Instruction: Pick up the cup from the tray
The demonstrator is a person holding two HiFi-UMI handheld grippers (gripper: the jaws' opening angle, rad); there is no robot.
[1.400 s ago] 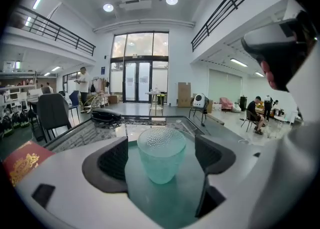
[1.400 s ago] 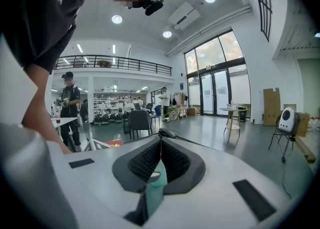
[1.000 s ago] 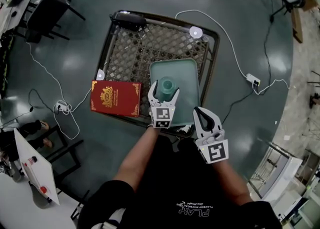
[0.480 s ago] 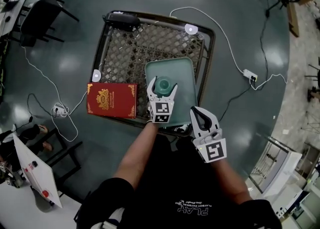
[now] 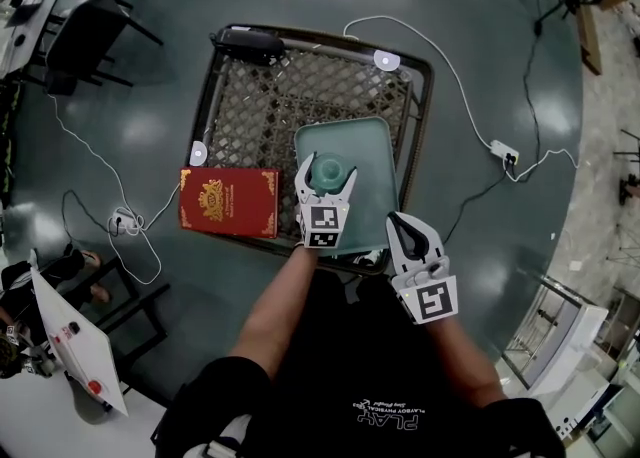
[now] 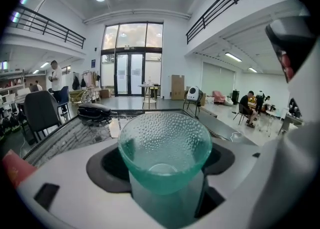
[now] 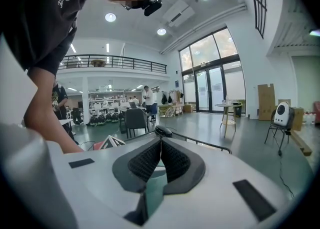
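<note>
Left tool (image 5: 327, 174) is clamping the cup (image 6: 165, 148); lifting clear of the tray (image 5: 378, 191) is apparently remaining. Right tool (image 5: 405, 228) is idling, jaws together.

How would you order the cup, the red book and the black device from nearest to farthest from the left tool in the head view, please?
1. Cup: between the jaws of the left tool, on the tray.
2. Red book: just to the tool's left.
3. Black device: far up and left, beyond the book.
</note>
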